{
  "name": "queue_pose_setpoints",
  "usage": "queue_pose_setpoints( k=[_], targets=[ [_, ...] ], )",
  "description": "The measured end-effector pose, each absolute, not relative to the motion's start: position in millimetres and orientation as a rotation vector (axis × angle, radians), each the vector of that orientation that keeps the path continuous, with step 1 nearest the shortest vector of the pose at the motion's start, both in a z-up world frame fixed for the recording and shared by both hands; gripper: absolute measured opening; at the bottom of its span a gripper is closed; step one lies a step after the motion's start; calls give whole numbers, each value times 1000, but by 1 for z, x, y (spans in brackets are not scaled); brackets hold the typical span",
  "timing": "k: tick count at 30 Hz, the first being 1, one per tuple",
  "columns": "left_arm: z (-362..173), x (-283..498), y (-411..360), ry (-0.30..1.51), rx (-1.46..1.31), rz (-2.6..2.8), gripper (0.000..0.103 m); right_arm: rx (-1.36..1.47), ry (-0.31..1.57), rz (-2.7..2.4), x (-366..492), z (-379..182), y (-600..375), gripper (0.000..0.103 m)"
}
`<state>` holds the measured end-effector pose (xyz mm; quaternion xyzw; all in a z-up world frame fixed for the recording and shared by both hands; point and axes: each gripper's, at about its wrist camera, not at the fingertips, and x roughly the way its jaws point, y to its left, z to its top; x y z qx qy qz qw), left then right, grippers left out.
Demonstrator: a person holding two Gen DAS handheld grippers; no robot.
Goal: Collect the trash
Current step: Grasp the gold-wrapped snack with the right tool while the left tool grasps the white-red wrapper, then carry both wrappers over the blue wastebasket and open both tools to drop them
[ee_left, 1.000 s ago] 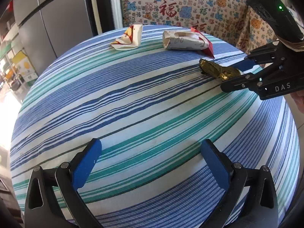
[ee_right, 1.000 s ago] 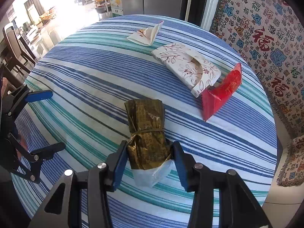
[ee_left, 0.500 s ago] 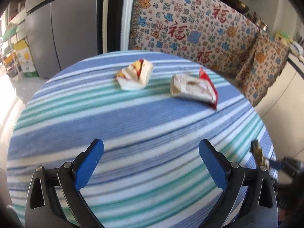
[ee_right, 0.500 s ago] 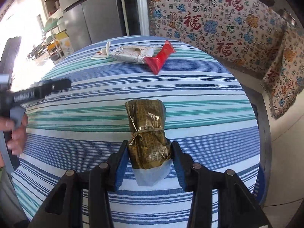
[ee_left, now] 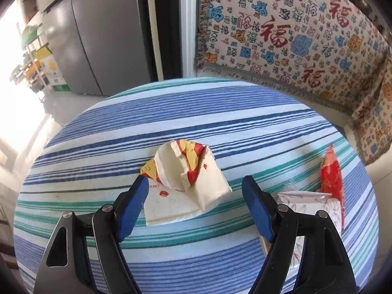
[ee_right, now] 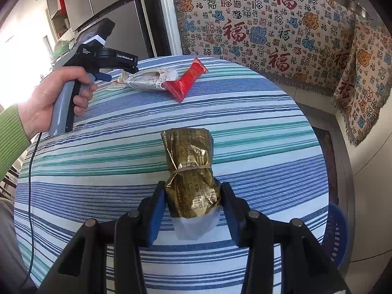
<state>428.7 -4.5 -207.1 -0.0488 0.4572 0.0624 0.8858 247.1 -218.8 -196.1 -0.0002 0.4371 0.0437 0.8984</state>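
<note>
My right gripper (ee_right: 192, 196) is shut on a gold foil packet (ee_right: 189, 169) tied with a band, held above the striped round table (ee_right: 98, 171). My left gripper (ee_left: 194, 191) is open, its blue pads either side of a crumpled white, red and yellow paper wrapper (ee_left: 186, 181) on the table. A white floral tissue pack (ee_left: 308, 205) and a red wrapper (ee_left: 330, 176) lie to its right. In the right wrist view the tissue pack (ee_right: 152, 80) and the red wrapper (ee_right: 186, 80) lie at the far side, beside the left gripper (ee_right: 105, 77).
A patterned cloth (ee_left: 294, 36) hangs behind the table. A grey fridge (ee_left: 93, 36) stands at the back left. A blue basket (ee_right: 335, 235) sits on the floor beside the table's right edge. The table edge (ee_left: 196, 80) curves close beyond the wrapper.
My left gripper moved forward across the table up to the paper wrapper, which now sits between its pads. My right gripper lifted and swung right with the gold packet still held.
</note>
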Motion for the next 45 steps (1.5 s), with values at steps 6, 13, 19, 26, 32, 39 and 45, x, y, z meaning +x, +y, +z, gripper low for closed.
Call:
queue_pose_setpoints(
  k=[6,13,19,26,32,39,45],
  targets=[
    [-203,424,-3,913,-45,92,5,40,897,76,246,-193,-235,45],
    [-178,360,14,849,-28,-22,5,134,885,92,239,-187,-254,45],
    [-155,271,5,830,-59,-198,5,222,886,94,229,-188,-269,45],
    [-140,201,-61,841,-89,-425,5,287,865,89,209,-179,-280,45],
    [-130,173,-128,842,-60,-535,5,350,838,53,182,-168,-311,45],
    [-122,166,-219,875,-46,-684,5,444,840,-136,151,-160,-410,45],
    [-134,177,-317,957,-35,-822,5,518,921,-281,139,-190,-497,45]
  ],
)
